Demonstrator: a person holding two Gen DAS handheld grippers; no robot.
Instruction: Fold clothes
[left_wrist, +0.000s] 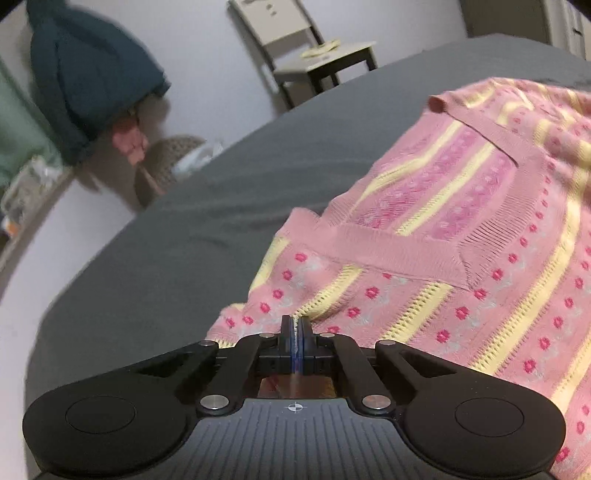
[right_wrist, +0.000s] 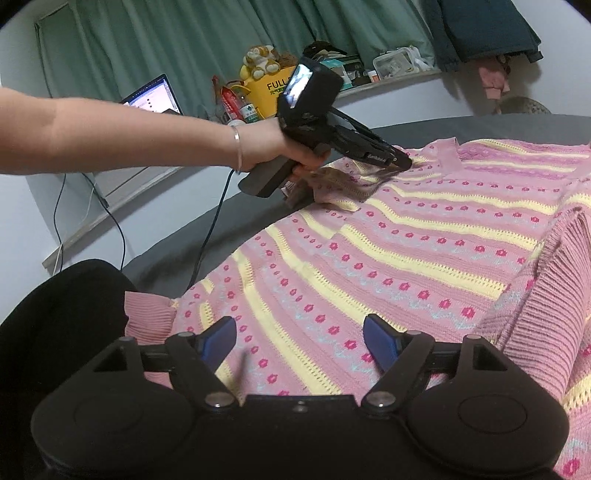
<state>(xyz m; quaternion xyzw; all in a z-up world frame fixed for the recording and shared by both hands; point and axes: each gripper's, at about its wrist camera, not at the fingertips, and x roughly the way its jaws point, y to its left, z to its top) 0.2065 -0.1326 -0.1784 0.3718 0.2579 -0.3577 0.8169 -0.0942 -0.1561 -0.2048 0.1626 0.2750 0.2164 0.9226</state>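
A pink knit sweater (left_wrist: 461, 258) with yellow stripes and red flowers lies spread on a grey bed (left_wrist: 184, 240). My left gripper (left_wrist: 296, 325) is shut, its tips pressed together at the sweater's shoulder near the V-neck collar; a thin bit of knit seems pinched between the pads. In the right wrist view the left gripper (right_wrist: 404, 162) shows at the sweater's (right_wrist: 388, 258) far edge, held by a bare arm. My right gripper (right_wrist: 299, 341) is open and empty, hovering over the sweater's near hem. A sleeve (right_wrist: 546, 295) is folded in at the right.
A chair (left_wrist: 314, 62) stands beyond the bed. A dark teal coat (left_wrist: 85, 81) hangs at the wall. A ledge with a laptop (right_wrist: 155, 98), a yellow box (right_wrist: 269, 92) and clutter runs below green curtains. A black-clad leg (right_wrist: 55, 314) is at the near left. A cable (right_wrist: 207, 236) hangs from the left gripper.
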